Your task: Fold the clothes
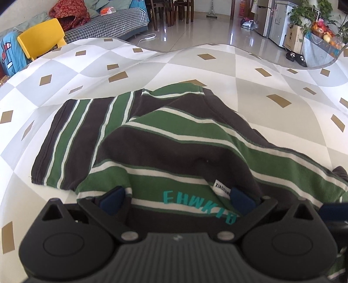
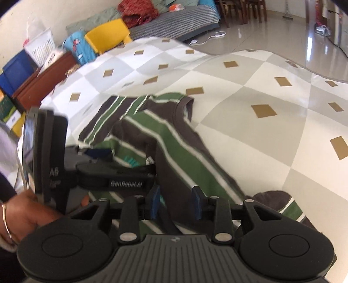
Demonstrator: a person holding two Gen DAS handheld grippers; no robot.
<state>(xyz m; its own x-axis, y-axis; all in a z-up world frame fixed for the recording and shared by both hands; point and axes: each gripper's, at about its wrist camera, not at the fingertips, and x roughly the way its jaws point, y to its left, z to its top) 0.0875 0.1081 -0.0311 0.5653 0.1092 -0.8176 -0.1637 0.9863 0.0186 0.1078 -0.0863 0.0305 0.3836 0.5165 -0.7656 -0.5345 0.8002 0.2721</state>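
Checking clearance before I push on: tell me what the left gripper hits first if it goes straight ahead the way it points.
The striped shirt: its cloth already lies between the left gripper's wide-apart jaws, so it meets the shirt almost at once, then probably the checked table cover beneath.

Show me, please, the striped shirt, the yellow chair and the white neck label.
striped shirt (image 1: 174, 139), left wrist view, a green stripe.
yellow chair (image 1: 41, 39), left wrist view, its backrest.
white neck label (image 1: 222, 186), left wrist view, its middle.

A yellow chair (image 1: 41, 39) stands far left beside a houndstooth sofa (image 1: 108, 24) — potted plants (image 1: 308, 10) and black slippers (image 1: 296, 57) far right.
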